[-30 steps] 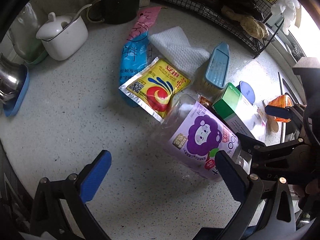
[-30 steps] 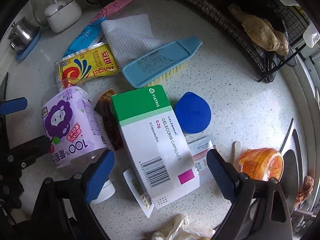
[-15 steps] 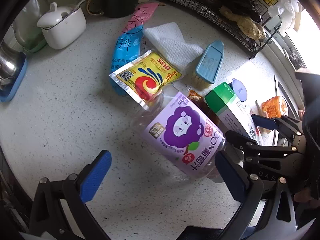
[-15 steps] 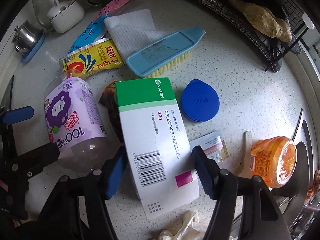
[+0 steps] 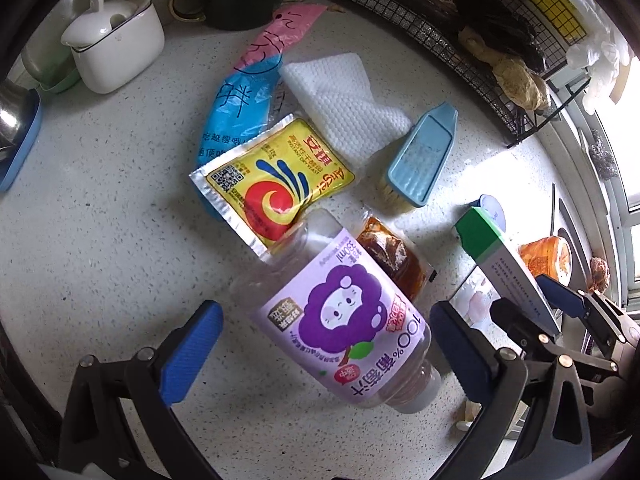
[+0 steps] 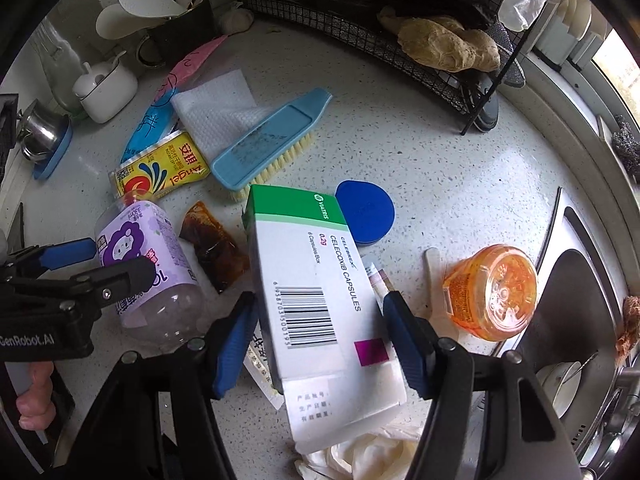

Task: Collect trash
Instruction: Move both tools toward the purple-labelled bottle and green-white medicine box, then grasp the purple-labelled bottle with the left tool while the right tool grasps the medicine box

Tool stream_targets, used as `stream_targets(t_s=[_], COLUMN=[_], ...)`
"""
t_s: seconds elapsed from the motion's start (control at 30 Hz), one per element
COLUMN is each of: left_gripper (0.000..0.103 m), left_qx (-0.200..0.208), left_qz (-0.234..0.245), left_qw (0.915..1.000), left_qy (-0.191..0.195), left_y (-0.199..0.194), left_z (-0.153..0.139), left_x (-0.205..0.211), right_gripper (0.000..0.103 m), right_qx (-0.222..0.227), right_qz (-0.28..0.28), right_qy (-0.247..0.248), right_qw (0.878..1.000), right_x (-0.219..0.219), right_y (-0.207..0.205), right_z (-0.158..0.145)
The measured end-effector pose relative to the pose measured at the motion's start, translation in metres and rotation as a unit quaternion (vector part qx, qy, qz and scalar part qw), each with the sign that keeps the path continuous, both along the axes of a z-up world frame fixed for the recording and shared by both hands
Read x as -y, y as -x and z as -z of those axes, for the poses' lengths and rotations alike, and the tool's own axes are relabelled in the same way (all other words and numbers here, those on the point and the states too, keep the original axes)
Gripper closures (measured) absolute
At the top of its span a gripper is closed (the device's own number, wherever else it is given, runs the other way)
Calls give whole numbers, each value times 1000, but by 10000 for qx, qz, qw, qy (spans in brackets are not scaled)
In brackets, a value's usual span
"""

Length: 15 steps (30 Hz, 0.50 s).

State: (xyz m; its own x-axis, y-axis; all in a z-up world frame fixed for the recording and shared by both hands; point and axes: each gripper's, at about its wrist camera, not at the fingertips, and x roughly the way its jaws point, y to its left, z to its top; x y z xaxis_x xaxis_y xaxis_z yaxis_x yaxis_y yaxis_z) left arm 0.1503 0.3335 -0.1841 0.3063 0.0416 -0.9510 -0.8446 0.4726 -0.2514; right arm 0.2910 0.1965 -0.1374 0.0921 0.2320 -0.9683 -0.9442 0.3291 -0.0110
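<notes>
A clear juice bottle with a purple label (image 5: 340,320) lies on the speckled counter between the fingers of my left gripper (image 5: 324,348). That gripper is open, and its blue pads stand a little off the bottle on both sides. My right gripper (image 6: 320,342) is shut on a white and green medicine box (image 6: 312,272) and holds it tilted above the counter. The left wrist view shows the box (image 5: 500,264) at the right. Seen from the right wrist, the bottle (image 6: 148,256) sits at the left with the left gripper (image 6: 106,262) around it.
Around them lie a yellow yeast packet (image 5: 276,184), a blue and pink wrapper (image 5: 244,92), a white cloth (image 5: 344,100), a blue brush (image 6: 272,144), a brown sauce sachet (image 6: 212,244), a blue lid (image 6: 368,212) and an orange cup (image 6: 492,292). A sink (image 6: 576,300) is at the right, a wire rack (image 6: 360,12) behind.
My right gripper closed on the medicine box and lifted it off the counter. My left gripper shifted over the bottle, which now lies between its fingers.
</notes>
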Motion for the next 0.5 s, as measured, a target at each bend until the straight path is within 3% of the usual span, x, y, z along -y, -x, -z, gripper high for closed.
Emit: stream_targets(t_s=[0.37, 0.47, 0.5], left_gripper=[4, 16, 21], left_qx=[-159, -283, -370], left_qz=[-77, 24, 97], left_qw=[9995, 9978, 9985], left_qy=[279, 603, 396], left_y=[-12, -12, -13], left_z=[22, 35, 33], left_x=[-3, -1, 1], right_gripper=[41, 41, 41], right_qx=[-80, -80, -75], right_qz=[-66, -76, -77], right_qy=[68, 59, 38], right_qw=[9999, 9999, 9999], right_x=[7, 9, 9], right_y=[1, 5, 6], right_z=[9, 11, 10])
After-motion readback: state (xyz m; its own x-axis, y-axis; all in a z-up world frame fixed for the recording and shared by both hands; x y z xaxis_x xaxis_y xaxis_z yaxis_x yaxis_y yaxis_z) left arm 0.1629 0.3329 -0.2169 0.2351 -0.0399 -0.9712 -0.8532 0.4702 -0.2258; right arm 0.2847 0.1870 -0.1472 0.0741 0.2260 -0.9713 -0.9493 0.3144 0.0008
